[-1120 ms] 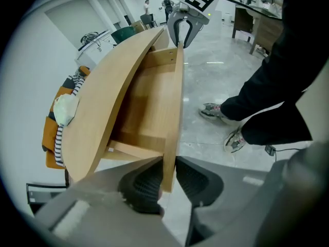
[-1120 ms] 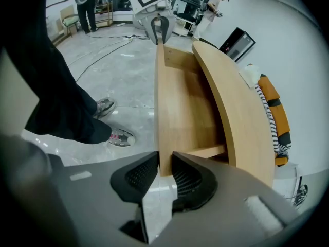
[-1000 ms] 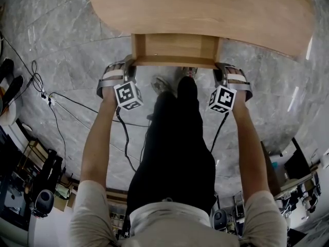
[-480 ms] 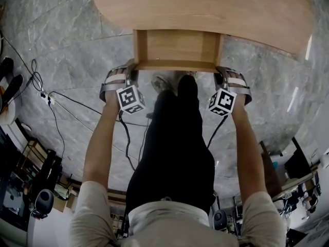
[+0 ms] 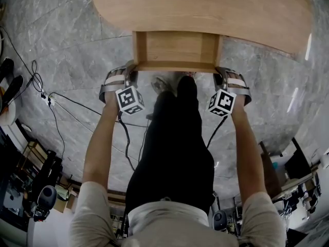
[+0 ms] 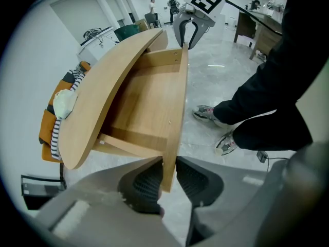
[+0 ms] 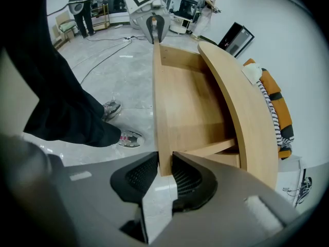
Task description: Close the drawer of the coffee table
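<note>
Grey marble floor [image 5: 61,45] carries black cables [image 5: 37,81] that meet at a white plug [image 5: 50,101]. Cluttered equipment [image 5: 31,189] lines the lower left edge of the head view. An orange seat [image 6: 45,125] bears a striped cloth [image 7: 271,112] and a white cushion [image 6: 64,102]. In the background stand a black box [image 7: 236,37], a desk [image 6: 257,30], one bystander [image 7: 82,1] and another [image 7: 212,1].

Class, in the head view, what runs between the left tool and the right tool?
The front panel of the light wooden drawer runs from the left tool to the right tool, each clamped on one end; the head view shows it.
</note>
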